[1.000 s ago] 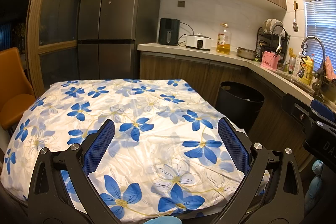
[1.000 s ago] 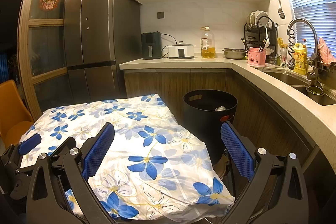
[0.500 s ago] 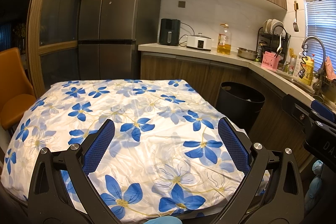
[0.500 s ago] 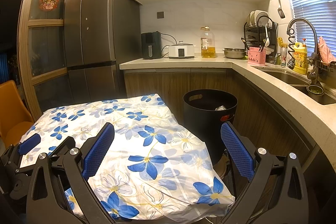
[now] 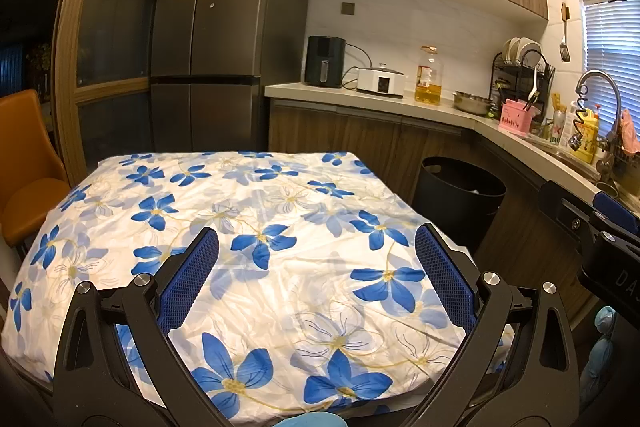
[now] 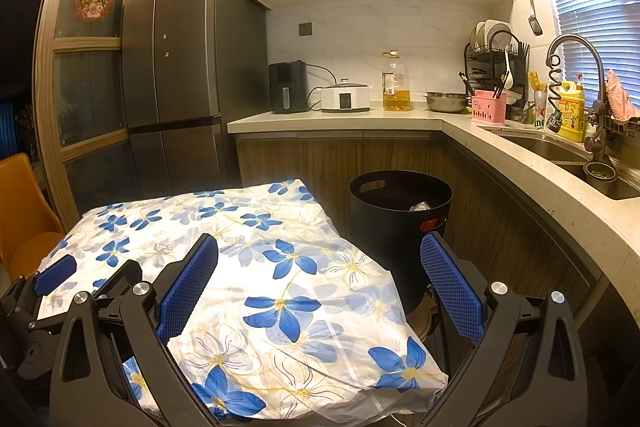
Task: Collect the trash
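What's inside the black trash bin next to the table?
In the right wrist view, the black bin shows a crumpled, silvery-clear piece of trash near its far rim. The bin's near wall hides everything lower, so how full it is cannot be seen.

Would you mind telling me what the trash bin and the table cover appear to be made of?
The trash bin looks like matte black plastic: smooth moulded wall, cut-out handle slot, no shine. The table cover seems thin cloth or plastic sheet, white with blue flowers; its creases and faint sheen leave that open.
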`<state>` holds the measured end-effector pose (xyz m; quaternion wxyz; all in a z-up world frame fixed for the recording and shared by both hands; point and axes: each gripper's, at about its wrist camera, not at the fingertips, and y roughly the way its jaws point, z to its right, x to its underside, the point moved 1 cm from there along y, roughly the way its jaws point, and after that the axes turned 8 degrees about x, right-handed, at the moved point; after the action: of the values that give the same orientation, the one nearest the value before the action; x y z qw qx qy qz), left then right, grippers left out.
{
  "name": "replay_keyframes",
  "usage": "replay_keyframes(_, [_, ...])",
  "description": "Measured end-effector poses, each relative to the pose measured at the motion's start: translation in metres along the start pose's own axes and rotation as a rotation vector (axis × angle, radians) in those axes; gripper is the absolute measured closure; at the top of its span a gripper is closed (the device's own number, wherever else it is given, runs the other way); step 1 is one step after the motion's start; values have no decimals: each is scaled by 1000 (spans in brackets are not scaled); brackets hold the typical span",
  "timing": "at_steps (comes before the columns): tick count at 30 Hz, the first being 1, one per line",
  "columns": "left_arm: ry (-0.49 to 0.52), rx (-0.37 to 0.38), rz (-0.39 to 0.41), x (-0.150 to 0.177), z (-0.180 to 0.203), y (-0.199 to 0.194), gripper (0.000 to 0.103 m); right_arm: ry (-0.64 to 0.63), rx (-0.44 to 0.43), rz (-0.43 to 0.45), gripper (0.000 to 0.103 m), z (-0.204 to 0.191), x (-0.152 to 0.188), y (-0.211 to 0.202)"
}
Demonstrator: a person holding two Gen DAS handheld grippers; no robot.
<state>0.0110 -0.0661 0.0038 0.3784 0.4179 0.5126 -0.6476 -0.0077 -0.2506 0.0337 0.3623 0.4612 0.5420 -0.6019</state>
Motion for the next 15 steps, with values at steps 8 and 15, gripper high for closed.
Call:
replay_keyframes(8, [0,1,1,0,0,0,6,1,2,2,6,0,0,-1])
replay_keyframes(15, [-3,4,3,0,-1,-1,6,1,2,1,6,-1,0,-1])
